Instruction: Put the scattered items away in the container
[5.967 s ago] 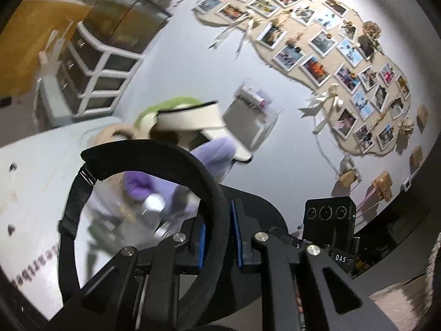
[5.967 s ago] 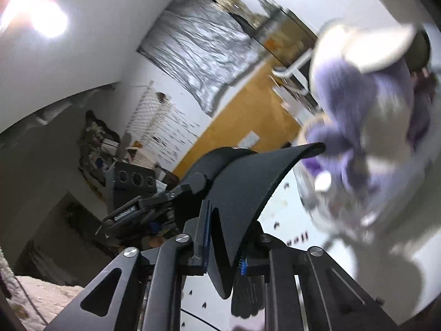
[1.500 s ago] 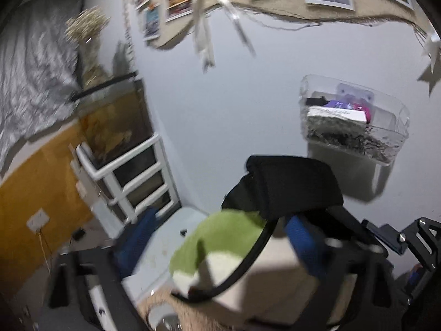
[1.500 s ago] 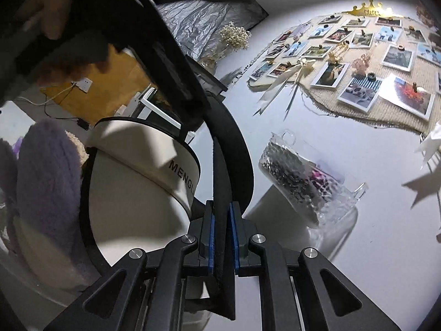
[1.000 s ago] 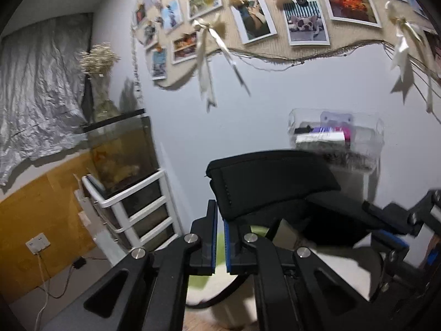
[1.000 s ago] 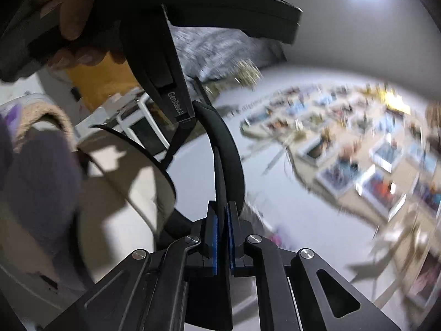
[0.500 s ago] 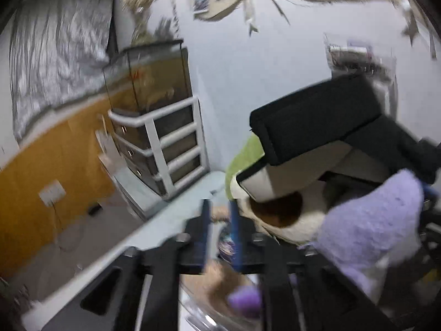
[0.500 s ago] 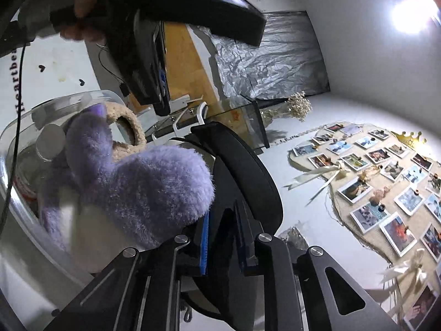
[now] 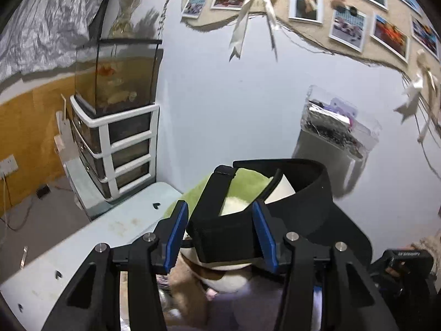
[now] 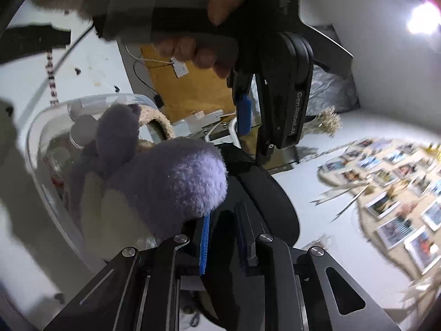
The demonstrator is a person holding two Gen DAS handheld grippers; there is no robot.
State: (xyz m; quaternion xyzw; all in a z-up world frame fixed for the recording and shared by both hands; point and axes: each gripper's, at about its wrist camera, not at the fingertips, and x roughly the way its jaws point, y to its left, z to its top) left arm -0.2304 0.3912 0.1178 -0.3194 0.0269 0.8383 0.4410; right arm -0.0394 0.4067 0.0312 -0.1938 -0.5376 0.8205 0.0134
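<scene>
The left gripper (image 9: pixel 220 234), jaws just opening, straddles the black visor strap (image 9: pixel 223 237) unpressed above the clear container (image 10: pixel 49 127); the right gripper (image 10: pixel 223 237) pinches the visor (image 10: pixel 264 193).

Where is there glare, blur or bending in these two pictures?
Left wrist view: sharp; the fish tank and white drawers bow from the fisheye lens. Right wrist view: a ceiling lamp glares top right; the wall photos and the hand are smeared.
</scene>
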